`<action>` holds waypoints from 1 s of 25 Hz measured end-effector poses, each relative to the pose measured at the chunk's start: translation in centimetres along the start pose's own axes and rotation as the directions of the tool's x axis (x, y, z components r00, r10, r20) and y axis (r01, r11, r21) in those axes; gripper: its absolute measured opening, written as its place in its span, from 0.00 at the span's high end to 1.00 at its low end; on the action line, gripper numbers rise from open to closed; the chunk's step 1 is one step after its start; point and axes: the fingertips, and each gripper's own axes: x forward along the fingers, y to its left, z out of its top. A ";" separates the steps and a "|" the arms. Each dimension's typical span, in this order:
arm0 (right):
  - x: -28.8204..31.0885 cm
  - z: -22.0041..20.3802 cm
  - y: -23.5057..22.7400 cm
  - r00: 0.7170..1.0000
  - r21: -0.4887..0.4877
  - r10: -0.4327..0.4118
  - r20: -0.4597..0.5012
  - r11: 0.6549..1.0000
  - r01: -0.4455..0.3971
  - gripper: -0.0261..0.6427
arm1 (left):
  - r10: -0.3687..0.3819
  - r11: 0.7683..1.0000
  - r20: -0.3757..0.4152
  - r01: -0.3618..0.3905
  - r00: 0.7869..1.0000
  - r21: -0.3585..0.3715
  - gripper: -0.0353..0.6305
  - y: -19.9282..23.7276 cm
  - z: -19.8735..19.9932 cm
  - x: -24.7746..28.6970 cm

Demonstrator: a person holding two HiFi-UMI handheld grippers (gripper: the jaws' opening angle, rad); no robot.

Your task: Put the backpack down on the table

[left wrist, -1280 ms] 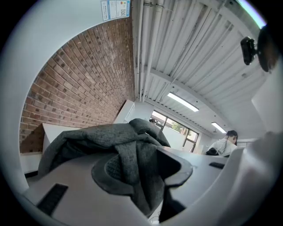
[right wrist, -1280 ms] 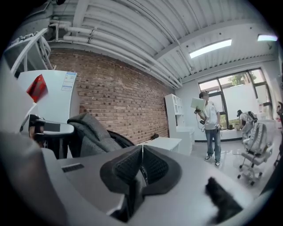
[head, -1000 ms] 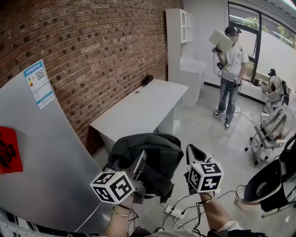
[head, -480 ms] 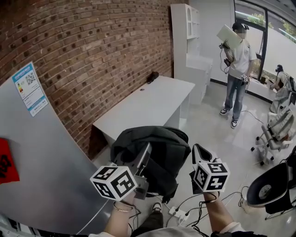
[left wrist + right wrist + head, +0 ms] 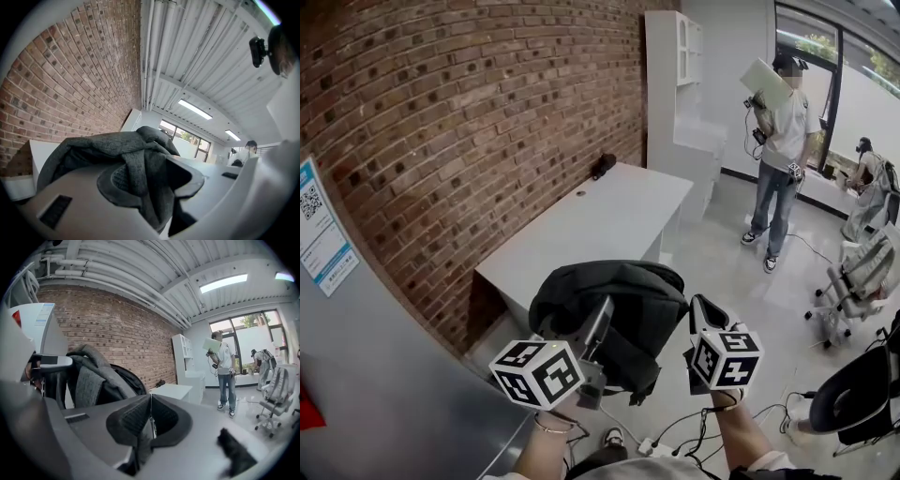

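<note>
A dark grey backpack point(image 5: 614, 298) hangs in the air between my two grippers, short of the near end of the white table point(image 5: 591, 225). My left gripper point(image 5: 598, 323) is shut on a fold of its grey strap fabric point(image 5: 140, 173), which fills the space between the jaws in the left gripper view. My right gripper point(image 5: 699, 317) grips the bag's right side. In the right gripper view its jaws point(image 5: 150, 420) are pressed together on a thin strip of strap, with the backpack's bulk point(image 5: 89, 376) to the left. The table point(image 5: 173, 391) shows beyond.
A brick wall point(image 5: 487, 112) runs along the table's left side. A small dark object point(image 5: 603, 166) lies at the table's far end. A white cabinet point(image 5: 675, 84) stands behind it. A person point(image 5: 778, 122) stands at back right, near office chairs point(image 5: 853, 272). Cables point(image 5: 661, 441) lie on the floor.
Both grippers have carried the backpack forward towards the table, whose near end now lies closer. The grey panel at the left has slid back out of view. Both grips look unchanged.
</note>
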 end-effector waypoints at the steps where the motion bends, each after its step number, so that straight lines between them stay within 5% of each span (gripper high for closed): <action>1: 0.8 0.3 -0.2 1.000 -0.001 -0.003 0.002 1.000 0.003 0.92 | -0.004 1.000 -0.002 0.004 1.000 0.002 0.70 0.4 0.4 0.7; 25: 9.8 3.3 -4.4 0.981 0.024 -0.193 0.011 0.981 0.193 0.92 | -0.164 0.986 -0.060 0.166 0.985 0.023 0.70 5.9 4.7 12.8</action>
